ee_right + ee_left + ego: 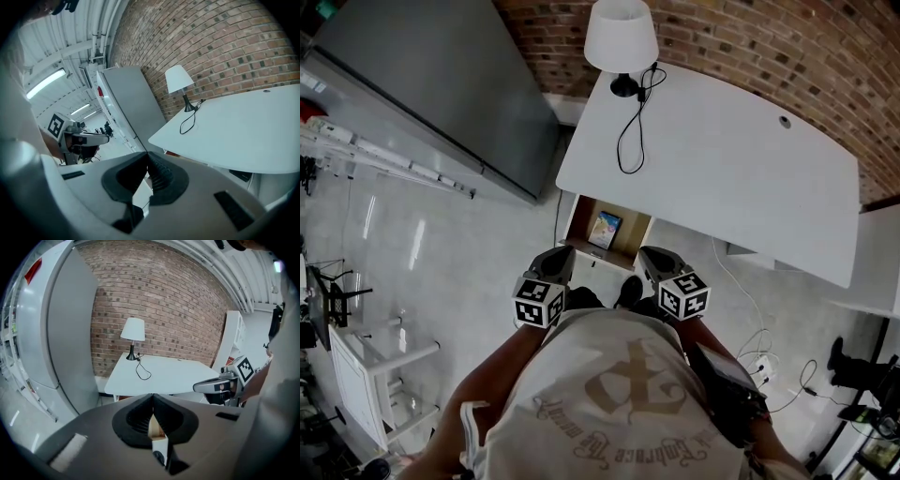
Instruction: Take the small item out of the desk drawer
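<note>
The small item lies in the open drawer under the desk, untouched. The left gripper and right gripper hover near the drawer's front, jaws pressed together, empty. Opening looks done; 3 steps remain: reach, pinch, lift.

Left gripper closed; right gripper closed.

A white-shaded table lamp with a black base is standing close against the red brick wall, its thin black cord looping forward. A tall grey metal cabinet is standing to its left on the pale glossy floor.
</note>
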Available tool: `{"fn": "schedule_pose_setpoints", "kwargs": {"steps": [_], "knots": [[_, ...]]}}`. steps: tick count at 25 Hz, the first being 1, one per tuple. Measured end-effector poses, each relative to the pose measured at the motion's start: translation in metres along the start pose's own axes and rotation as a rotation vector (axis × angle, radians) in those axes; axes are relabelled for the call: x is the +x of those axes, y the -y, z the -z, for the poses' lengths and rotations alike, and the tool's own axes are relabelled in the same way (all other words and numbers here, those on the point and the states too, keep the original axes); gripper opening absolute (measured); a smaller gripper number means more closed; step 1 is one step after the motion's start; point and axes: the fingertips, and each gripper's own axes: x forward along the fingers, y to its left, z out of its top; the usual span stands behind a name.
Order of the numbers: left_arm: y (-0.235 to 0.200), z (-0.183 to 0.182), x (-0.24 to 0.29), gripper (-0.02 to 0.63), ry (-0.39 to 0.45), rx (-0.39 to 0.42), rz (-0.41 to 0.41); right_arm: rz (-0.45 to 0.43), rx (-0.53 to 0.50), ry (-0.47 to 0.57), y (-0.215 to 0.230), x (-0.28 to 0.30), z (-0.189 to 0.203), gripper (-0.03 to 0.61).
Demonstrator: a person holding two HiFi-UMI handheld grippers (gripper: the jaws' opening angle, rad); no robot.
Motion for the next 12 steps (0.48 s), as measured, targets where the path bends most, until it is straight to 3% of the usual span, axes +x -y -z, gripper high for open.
{"fn": "schedule_pose_setpoints", "kwargs": {"steps": [12], "knots": [[-0.014,0.021,0.008,0.006,-0.054,-0.054,0.026,0.015,0.02,-0.026,-0.004,0.013,0.008,0.006]]}}
